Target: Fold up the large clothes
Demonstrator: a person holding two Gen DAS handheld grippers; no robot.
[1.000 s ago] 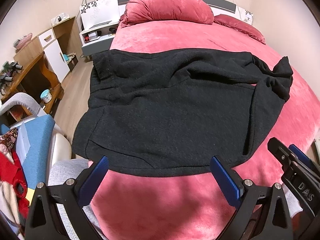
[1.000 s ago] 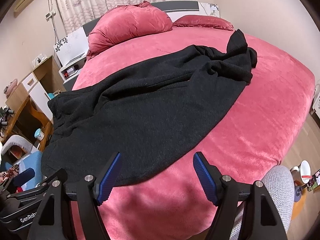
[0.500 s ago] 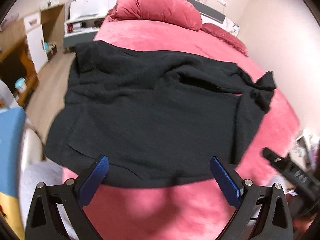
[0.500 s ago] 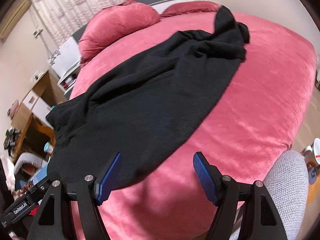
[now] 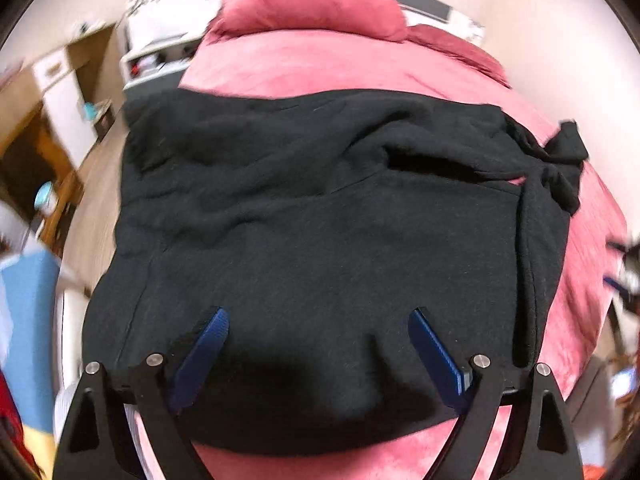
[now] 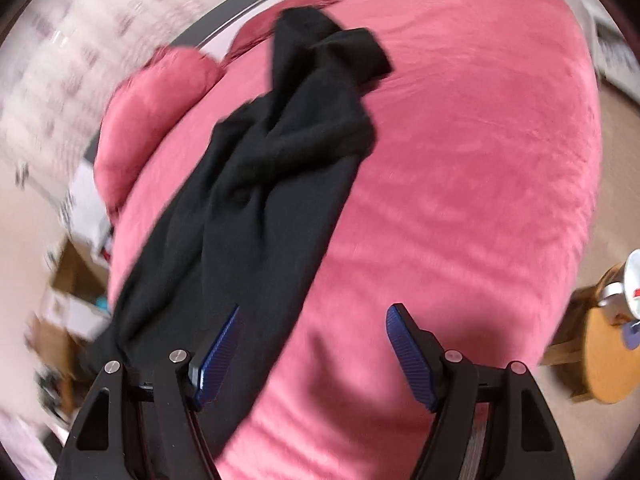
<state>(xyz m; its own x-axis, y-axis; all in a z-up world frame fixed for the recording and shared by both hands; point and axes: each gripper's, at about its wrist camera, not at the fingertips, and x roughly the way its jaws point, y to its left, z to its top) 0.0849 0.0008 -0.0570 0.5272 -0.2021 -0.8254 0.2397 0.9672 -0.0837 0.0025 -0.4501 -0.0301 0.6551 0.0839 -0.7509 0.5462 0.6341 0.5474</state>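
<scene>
A large black fleece garment (image 5: 320,220) lies spread across the pink bed (image 5: 304,64), with a bunched, twisted end (image 5: 560,168) at the right. My left gripper (image 5: 318,322) hovers low over the garment's near hem; its jaws are closing, cloth lies under them, and the blue pads (image 5: 208,340) do not press on it. In the right wrist view the same garment (image 6: 272,168) runs diagonally up the bed (image 6: 480,140). My right gripper (image 6: 314,320) stands open over the garment's near right edge, its left pad (image 6: 220,344) above black cloth and its right pad above bare pink cover.
Pink pillows (image 5: 312,4) lie at the headboard. A white nightstand (image 5: 160,52) and wooden furniture (image 5: 36,152) stand left of the bed. A blue-covered chair (image 5: 28,312) is near left. A round wooden stool (image 6: 600,344) with a cup stands at the bed's right side.
Both grippers moved in over the garment. The left one now hangs above the hem with its jaws narrower. The right one swung right and rolled, so the garment now runs diagonally in its view.
</scene>
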